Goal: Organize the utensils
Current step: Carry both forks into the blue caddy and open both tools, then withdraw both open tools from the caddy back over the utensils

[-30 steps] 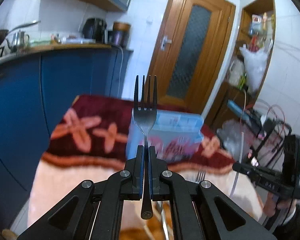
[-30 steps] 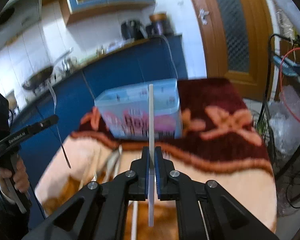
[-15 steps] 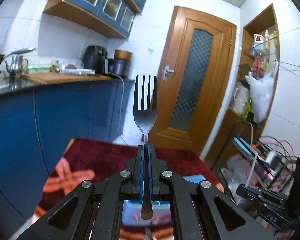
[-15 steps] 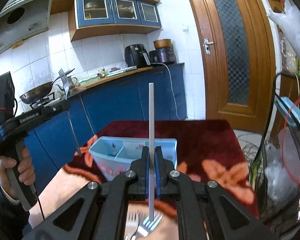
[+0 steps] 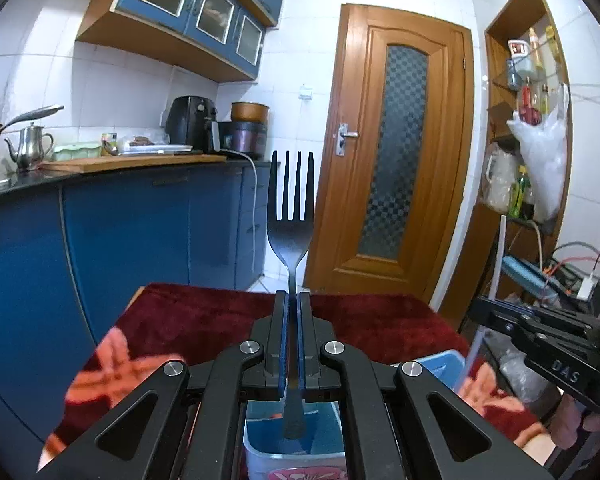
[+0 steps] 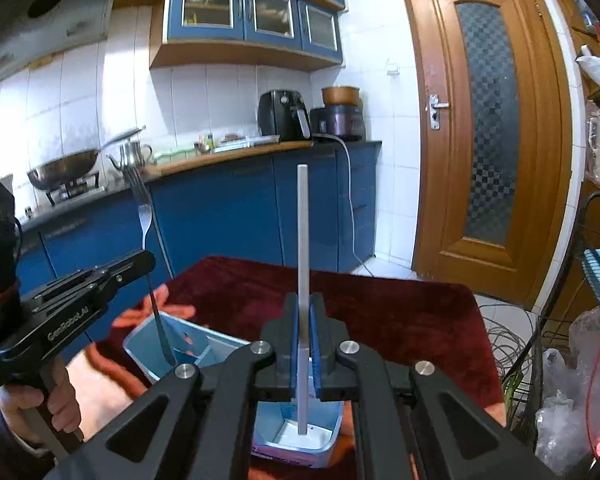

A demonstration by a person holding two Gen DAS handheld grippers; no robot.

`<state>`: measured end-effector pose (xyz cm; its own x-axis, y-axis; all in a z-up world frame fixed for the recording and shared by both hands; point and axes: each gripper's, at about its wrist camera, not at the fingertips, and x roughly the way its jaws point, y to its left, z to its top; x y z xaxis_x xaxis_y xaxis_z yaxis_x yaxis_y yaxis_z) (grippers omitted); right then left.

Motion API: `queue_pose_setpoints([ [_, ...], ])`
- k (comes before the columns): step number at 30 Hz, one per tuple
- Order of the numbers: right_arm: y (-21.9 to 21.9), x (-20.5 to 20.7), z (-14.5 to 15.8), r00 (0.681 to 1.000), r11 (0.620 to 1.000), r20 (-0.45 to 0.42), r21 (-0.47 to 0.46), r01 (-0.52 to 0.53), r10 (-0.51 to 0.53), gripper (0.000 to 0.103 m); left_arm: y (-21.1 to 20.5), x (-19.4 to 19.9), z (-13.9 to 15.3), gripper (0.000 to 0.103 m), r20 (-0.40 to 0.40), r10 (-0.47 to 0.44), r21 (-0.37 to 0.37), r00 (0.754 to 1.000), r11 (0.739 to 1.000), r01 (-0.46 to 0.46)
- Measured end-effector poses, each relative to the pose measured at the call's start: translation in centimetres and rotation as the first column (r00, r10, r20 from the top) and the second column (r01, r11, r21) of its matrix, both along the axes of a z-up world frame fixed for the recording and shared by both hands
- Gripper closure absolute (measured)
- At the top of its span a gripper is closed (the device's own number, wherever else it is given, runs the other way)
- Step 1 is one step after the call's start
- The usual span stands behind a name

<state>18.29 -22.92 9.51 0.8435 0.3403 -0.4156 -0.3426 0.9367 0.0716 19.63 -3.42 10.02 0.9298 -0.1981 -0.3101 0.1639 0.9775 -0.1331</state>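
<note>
My left gripper (image 5: 292, 300) is shut on a metal fork (image 5: 291, 216) that stands upright, tines up, its handle end hanging over a light blue divided box (image 5: 296, 444) below. My right gripper (image 6: 303, 304) is shut on a straight grey-white stick-like utensil (image 6: 302, 240), also upright, its lower end over the right part of the same box (image 6: 172, 344). In the right wrist view the left gripper (image 6: 150, 258) shows at left with the fork (image 6: 142, 204), its handle reaching into the box's left compartment. The right gripper (image 5: 480, 308) and its stick (image 5: 492, 280) appear at the right edge of the left wrist view.
The box sits on a table under a dark red cloth with orange flowers (image 6: 380, 312). Behind are blue cabinets (image 5: 140, 232), a counter with a kettle and appliances, and a wooden door (image 5: 396, 160). Shelves, bags and cables crowd the right side (image 6: 572, 340).
Both grippers have moved forward over the table to hang above the blue box, and both now point less steeply down. The fork and stick stayed gripped.
</note>
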Motion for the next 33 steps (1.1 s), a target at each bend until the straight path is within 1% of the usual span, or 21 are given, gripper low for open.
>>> queue_pose_setpoints([
  [7,-0.1,1.3,-2.3,0.997,1.000,-0.081,-0.011,0.007,-0.008,0.096,0.0,0.4,-2.5,0.099,-0.041,-0.023,0.022,0.999,0.999,0.024],
  [13,-0.5,1.4,-3.1,0.995,0.999,-0.090,0.005,0.037,-0.037,0.096,0.3,1.1,-3.9,0.099,-0.090,-0.017,-0.007,0.996,1.000,0.016],
  [15,-0.4,1.3,-3.1,0.995,0.999,-0.088,0.015,0.041,-0.040,0.094,0.4,0.8,-4.0,0.095,-0.081,-0.026,-0.022,0.996,0.999,0.024],
  [16,-0.4,1.3,-3.1,0.995,0.999,-0.086,0.022,0.042,-0.040,0.092,0.4,0.7,-3.9,0.090,-0.080,-0.031,-0.022,0.996,0.999,0.029],
  [17,-0.5,1.3,-3.1,0.996,0.999,-0.083,0.028,0.042,-0.040,0.085,0.4,0.6,-3.9,0.080,-0.078,-0.029,-0.018,0.997,0.999,0.028],
  [18,-0.6,1.3,-3.0,0.996,0.998,-0.079,0.037,0.043,-0.040,0.077,0.5,0.6,-3.9,0.074,-0.077,-0.027,-0.017,0.997,1.000,0.026],
  [19,-0.8,1.2,-2.8,0.997,0.998,-0.073,0.051,0.043,-0.039,0.074,0.5,0.5,-3.8,0.063,-0.078,-0.025,-0.019,0.997,1.000,0.023],
  [20,-0.9,1.2,-2.7,0.997,0.997,-0.069,0.062,0.042,-0.038,0.068,0.5,0.4,-3.8,0.061,-0.077,-0.026,-0.022,0.997,0.999,0.025],
  [22,-1.3,0.7,-2.3,0.998,0.995,-0.047,0.089,0.039,-0.035,0.067,0.6,0.2,-3.7,0.061,-0.075,-0.027,-0.029,0.997,0.999,0.025],
  [26,-2.0,-0.3,-1.3,0.998,0.992,-0.011,0.110,0.055,-0.054,0.064,0.6,-0.3,-3.2,0.059,-0.082,-0.026,-0.035,0.996,0.999,0.023],
  [30,-3.2,-1.9,-0.3,0.997,0.983,-0.004,0.163,0.081,-0.081,0.063,0.6,-1.1,-2.5,0.058,-0.109,-0.030,-0.045,0.994,0.999,0.025],
  [33,-3.8,-3.0,0.3,0.996,0.978,-0.006,0.186,0.093,-0.094,0.060,0.7,-2.2,-1.9,0.057,-0.112,-0.027,-0.037,0.993,0.999,0.023],
])
